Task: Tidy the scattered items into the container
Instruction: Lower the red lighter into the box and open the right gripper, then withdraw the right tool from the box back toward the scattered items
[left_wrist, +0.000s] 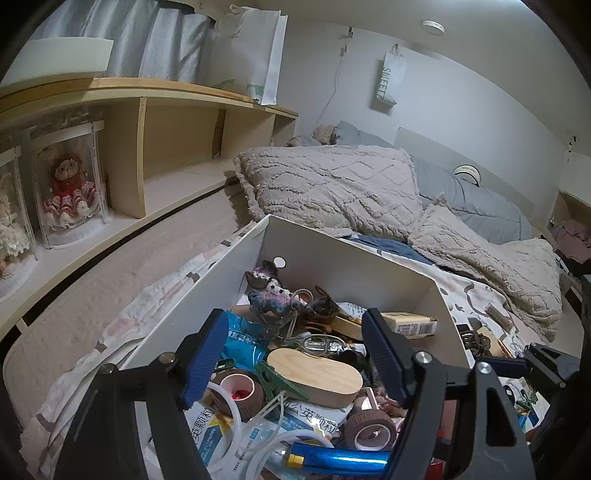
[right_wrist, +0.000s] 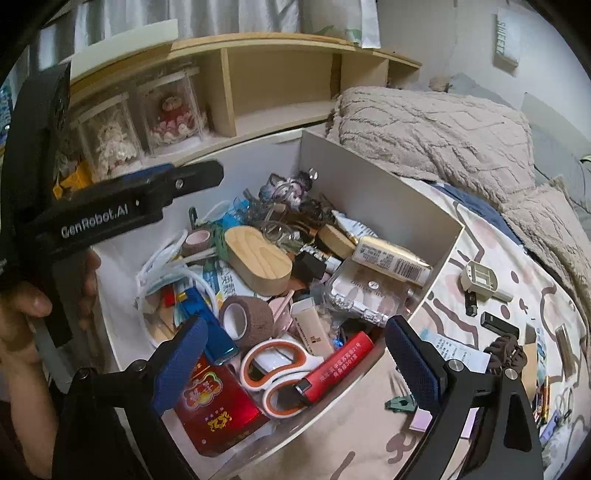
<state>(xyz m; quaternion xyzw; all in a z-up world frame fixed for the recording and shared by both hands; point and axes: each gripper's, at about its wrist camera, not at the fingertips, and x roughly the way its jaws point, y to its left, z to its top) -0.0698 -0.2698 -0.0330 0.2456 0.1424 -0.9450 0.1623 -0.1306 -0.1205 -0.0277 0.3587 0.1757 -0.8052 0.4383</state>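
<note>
A white box (left_wrist: 332, 254) (right_wrist: 369, 192) stands on the patterned bedsheet (right_wrist: 498, 251), crammed with small items. Among them are a wooden oval case (left_wrist: 314, 373) (right_wrist: 258, 258), a brown tape roll (right_wrist: 247, 317), orange-and-white scissors (right_wrist: 280, 373) and a red tube (right_wrist: 332, 365). My left gripper (left_wrist: 295, 354) hovers open above the wooden case, touching nothing. Over the box's near rim my right gripper (right_wrist: 297, 363) stands wide open, the scissors below it. Loose on the sheet right of the box lie a beige plug (right_wrist: 480, 280), a brown scrunchie (right_wrist: 508, 350), a receipt (right_wrist: 458, 354) and a green clip (right_wrist: 400, 402).
A wooden shelf (left_wrist: 177, 110) with boxed dolls (left_wrist: 68, 192) runs along the left. A fluffy beige blanket (left_wrist: 332, 184) and grey pillows lie behind the box. A hand (right_wrist: 22, 306) holds the left gripper's body at the box's left side.
</note>
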